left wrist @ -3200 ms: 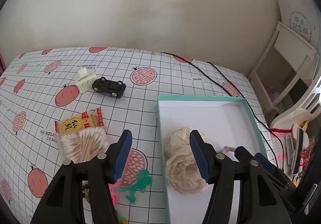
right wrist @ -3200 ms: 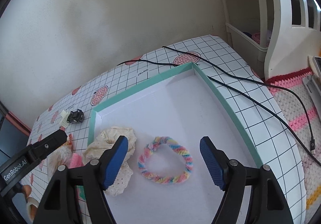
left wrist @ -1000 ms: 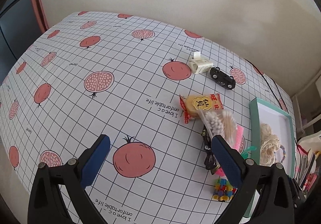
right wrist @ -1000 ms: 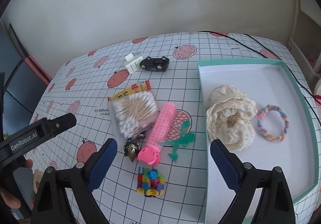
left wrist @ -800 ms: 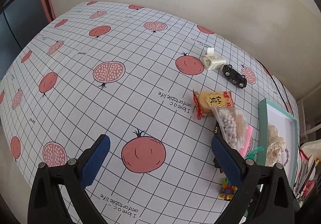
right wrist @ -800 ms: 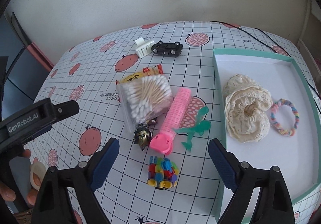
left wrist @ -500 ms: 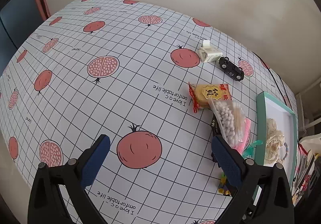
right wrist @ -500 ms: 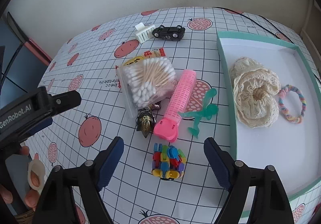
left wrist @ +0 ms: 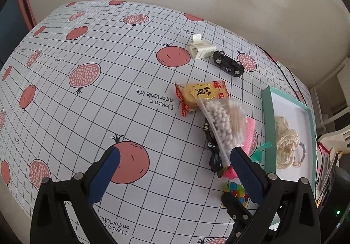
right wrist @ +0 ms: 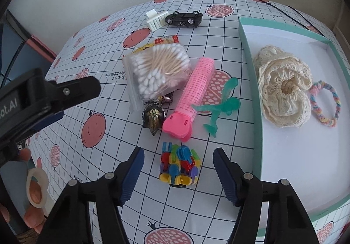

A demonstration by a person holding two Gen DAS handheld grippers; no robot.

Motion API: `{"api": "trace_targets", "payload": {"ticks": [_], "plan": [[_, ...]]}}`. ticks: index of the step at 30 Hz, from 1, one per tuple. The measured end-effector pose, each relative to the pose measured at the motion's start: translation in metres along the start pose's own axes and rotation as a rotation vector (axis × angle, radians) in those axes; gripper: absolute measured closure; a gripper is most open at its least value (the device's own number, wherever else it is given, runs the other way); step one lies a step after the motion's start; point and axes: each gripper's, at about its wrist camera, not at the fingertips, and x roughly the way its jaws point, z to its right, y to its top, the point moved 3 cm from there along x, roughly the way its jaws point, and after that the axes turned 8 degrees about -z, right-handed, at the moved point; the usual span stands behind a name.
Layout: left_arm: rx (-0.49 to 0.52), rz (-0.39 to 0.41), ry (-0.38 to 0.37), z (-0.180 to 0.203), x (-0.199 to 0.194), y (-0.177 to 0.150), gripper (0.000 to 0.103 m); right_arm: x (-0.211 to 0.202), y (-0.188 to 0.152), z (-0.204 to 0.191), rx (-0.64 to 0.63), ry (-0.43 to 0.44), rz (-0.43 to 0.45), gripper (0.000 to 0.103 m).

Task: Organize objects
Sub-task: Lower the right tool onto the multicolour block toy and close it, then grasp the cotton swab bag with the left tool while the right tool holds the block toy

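Left wrist view first: the left gripper [left wrist: 172, 169], jaws spread wide and holding nothing, hangs over bare pomegranate-print tablecloth [left wrist: 91, 99], having swung away from the teal tray [left wrist: 268, 112] it overlooked 3.2 s ago, so the bag of cotton swabs [left wrist: 223, 125], snack packet [left wrist: 201, 95] and black toy car [left wrist: 228, 63] now lie to its right. Right wrist view: the right gripper [right wrist: 178, 170], jaws likewise apart and empty, has come down since half a second ago so that the multicoloured block toy [right wrist: 178, 166] sits between its fingertips untouched, with the pink hair roller [right wrist: 192, 95] and green figure [right wrist: 221, 106] just beyond. Inside the tray [right wrist: 247, 51] the cream lace scrunchie [right wrist: 284, 88] and pastel hair tie [right wrist: 326, 104] lie side by side, as before.
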Motion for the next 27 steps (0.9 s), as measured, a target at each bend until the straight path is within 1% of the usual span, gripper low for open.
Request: {"api": "trace_targets", "payload": {"ticks": [4,10,13,15,20,27], "plan": [[0.003,-0.014,-0.027,0.008,0.008,0.0,0.002,0.008,-0.003,0.002,0.004,-0.016,-0.028,0.035],[0.028,-0.01,-0.041,0.024,0.016,0.002,0.002,0.014,-0.005,0.008,0.003,-0.036,-0.053,0.035],[0.039,-0.014,-0.042,0.03,0.02,0.002,0.002,0.014,-0.006,0.009,-0.001,-0.044,-0.052,0.039],[0.04,-0.014,-0.045,0.033,0.023,0.003,0.002,0.013,-0.006,0.011,-0.003,-0.059,-0.054,0.047],[0.041,-0.011,-0.048,0.04,0.03,0.005,0.003,0.011,-0.006,0.017,-0.011,-0.076,-0.049,0.062],[0.031,-0.01,-0.041,0.047,0.042,0.008,0.004,0.01,-0.004,0.024,-0.012,-0.066,-0.041,0.063]]}}
